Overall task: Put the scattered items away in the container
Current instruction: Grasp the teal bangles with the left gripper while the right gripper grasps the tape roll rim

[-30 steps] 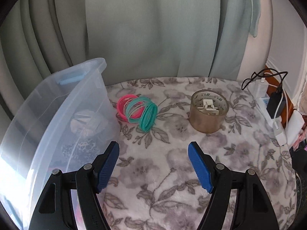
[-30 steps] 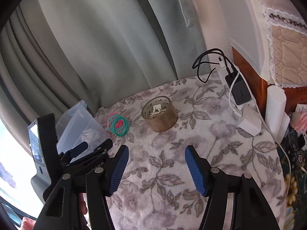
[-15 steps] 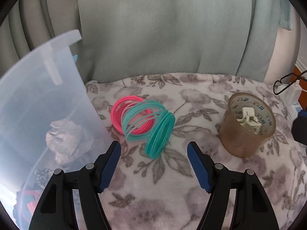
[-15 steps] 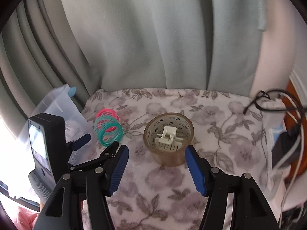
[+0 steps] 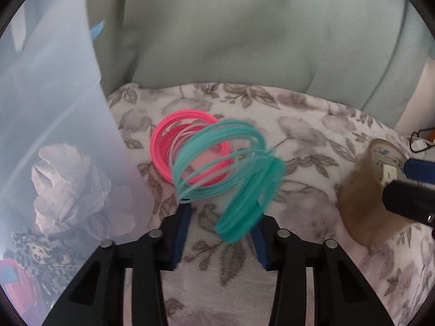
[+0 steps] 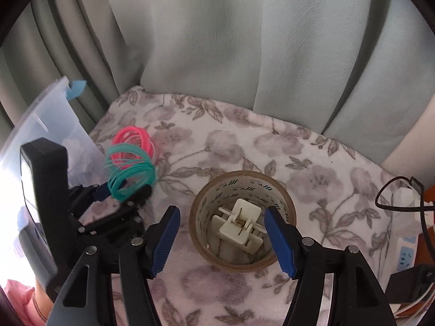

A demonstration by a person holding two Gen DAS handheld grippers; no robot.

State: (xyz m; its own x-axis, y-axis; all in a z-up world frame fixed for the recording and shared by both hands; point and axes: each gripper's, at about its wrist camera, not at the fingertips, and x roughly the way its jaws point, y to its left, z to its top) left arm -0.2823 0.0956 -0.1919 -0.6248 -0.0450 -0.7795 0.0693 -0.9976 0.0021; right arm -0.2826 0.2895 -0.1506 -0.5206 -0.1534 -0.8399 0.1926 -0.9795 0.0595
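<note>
Spring toy (image 5: 217, 174), pink-and-teal plastic, lies just beside the clear bin (image 5: 54, 125); light, floppy coils, best pinched at the bunched teal end. Left tongs (image 5: 220, 233) have just been closing around it; right tongs (image 6: 223, 241) straddle the tape roll (image 6: 242, 220), wide.

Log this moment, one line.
left gripper: closing around teal spring end | right gripper: open, straddling tape roll wall | bin: spring, tape still outside
</note>
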